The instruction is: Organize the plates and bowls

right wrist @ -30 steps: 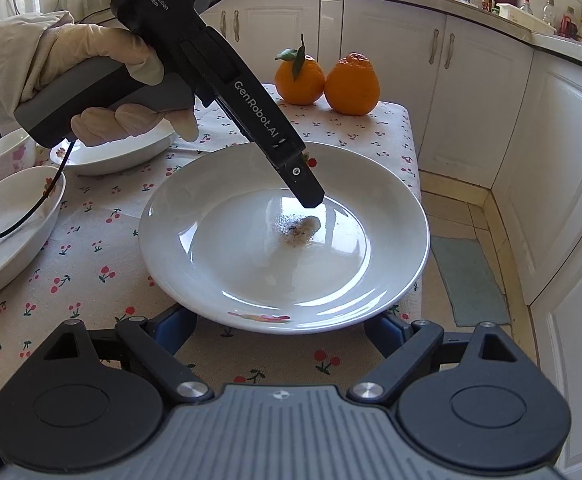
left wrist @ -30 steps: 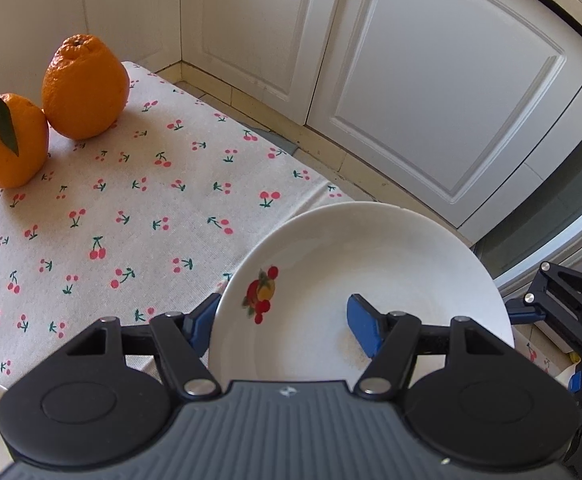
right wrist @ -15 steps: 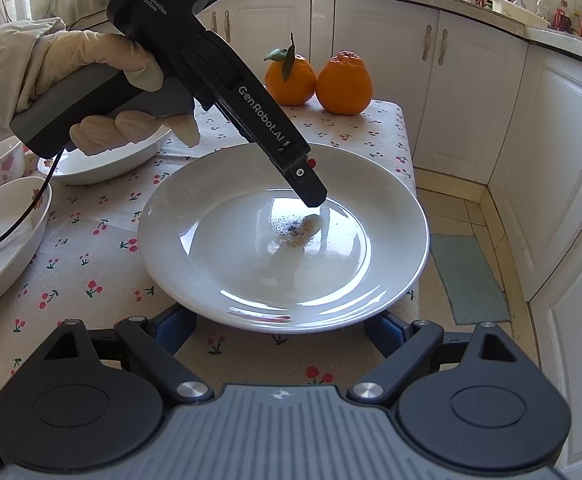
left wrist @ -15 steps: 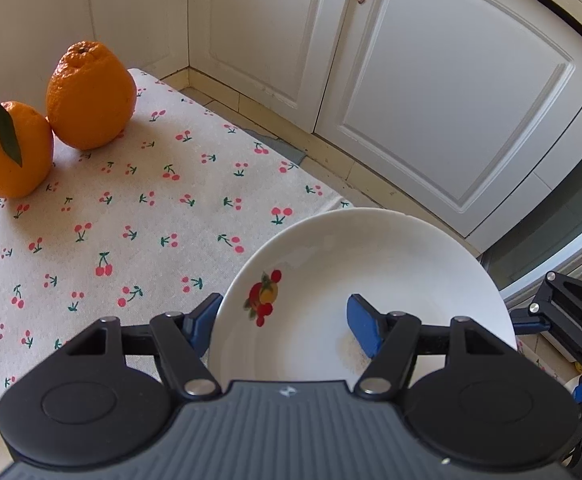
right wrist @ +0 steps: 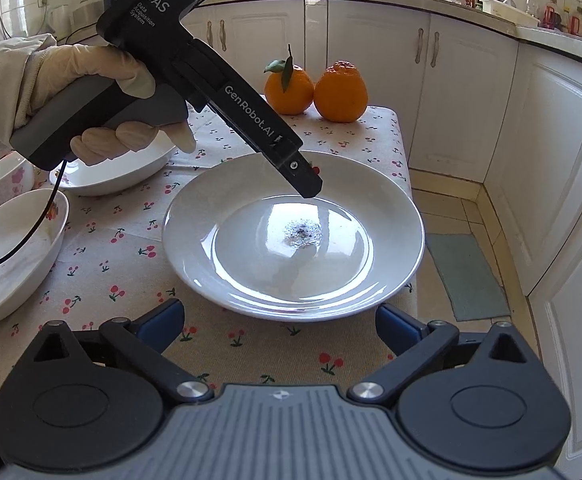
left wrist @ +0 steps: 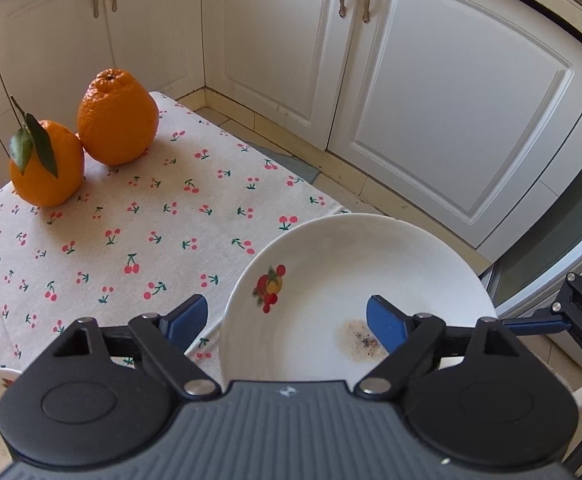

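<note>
Both hand-held grippers' jaws just wider, stained plate [right wrist: 391, 216] free between.

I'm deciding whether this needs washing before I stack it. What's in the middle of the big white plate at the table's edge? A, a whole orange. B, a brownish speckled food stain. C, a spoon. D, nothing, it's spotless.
B: the plate has a brownish patch with dark specks, the stain, in its well; the two oranges sit behind it on the cloth.
</note>
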Demonstrator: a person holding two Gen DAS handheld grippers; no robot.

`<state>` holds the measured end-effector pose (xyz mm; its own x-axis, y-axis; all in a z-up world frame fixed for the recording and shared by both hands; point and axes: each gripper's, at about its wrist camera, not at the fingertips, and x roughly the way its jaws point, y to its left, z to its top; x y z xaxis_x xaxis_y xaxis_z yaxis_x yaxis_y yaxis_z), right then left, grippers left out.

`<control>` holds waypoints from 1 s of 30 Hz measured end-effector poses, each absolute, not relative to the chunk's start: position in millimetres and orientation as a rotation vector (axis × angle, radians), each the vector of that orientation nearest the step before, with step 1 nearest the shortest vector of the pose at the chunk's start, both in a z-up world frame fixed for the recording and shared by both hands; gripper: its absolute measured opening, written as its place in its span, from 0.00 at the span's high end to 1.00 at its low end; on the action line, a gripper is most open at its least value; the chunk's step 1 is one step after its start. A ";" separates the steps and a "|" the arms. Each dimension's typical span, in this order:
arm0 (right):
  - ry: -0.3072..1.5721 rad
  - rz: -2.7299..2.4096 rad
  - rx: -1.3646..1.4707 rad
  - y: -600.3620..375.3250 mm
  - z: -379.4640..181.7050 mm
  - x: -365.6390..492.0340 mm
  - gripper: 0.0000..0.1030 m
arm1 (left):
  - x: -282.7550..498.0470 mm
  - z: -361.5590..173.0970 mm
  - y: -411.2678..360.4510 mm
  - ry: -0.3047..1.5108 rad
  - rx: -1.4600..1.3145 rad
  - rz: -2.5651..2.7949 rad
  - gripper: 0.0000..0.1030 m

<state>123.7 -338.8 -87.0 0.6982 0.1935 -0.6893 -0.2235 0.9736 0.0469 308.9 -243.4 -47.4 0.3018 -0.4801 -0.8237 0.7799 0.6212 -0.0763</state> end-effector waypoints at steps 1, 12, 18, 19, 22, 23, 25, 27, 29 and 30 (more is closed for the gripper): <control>0.761 0.229 -0.045 -336.5 -84.8 120.0 0.00 | 304.2 -43.4 -240.4 0.925 0.369 -0.856 0.16; 0.652 0.203 -0.059 -301.5 -52.3 66.7 0.00 | 219.7 7.2 -200.5 0.744 0.384 -0.816 0.13; 0.610 0.215 -0.047 -285.9 -43.5 39.0 0.00 | 169.0 17.8 -168.7 0.690 0.384 -0.781 0.10; 0.607 0.220 -0.043 -284.9 -43.0 35.6 0.00 | 162.9 17.9 -163.4 0.694 0.375 -0.781 0.09; 0.601 0.228 -0.044 -281.2 -41.0 26.4 0.00 | 140.5 17.5 -145.7 0.670 0.354 -0.762 0.09; 0.600 0.228 -0.048 -279.8 -40.7 23.7 0.00 | 132.9 16.9 -140.3 0.658 0.352 -0.751 0.09; 0.599 0.228 -0.052 -278.5 -39.7 21.0 0.00 | 114.7 14.2 -127.8 0.638 0.343 -0.723 0.08; 0.595 0.227 -0.053 -276.9 -39.5 17.7 0.00 | 100.5 10.2 -117.1 0.616 0.344 -0.694 0.08; 0.596 0.228 -0.048 -275.6 -39.7 16.0 0.00 | 85.4 5.4 -106.4 0.589 0.354 -0.648 0.08; 0.597 0.229 -0.047 -274.9 -40.3 15.9 0.00 | 79.7 3.2 -101.7 0.581 0.351 -0.630 0.08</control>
<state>15.9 -274.9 -40.3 0.8025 0.1998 -0.5621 -0.2267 0.9737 0.0224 79.7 -101.7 3.2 0.6580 -0.4490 -0.6045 0.6390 0.7576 0.1327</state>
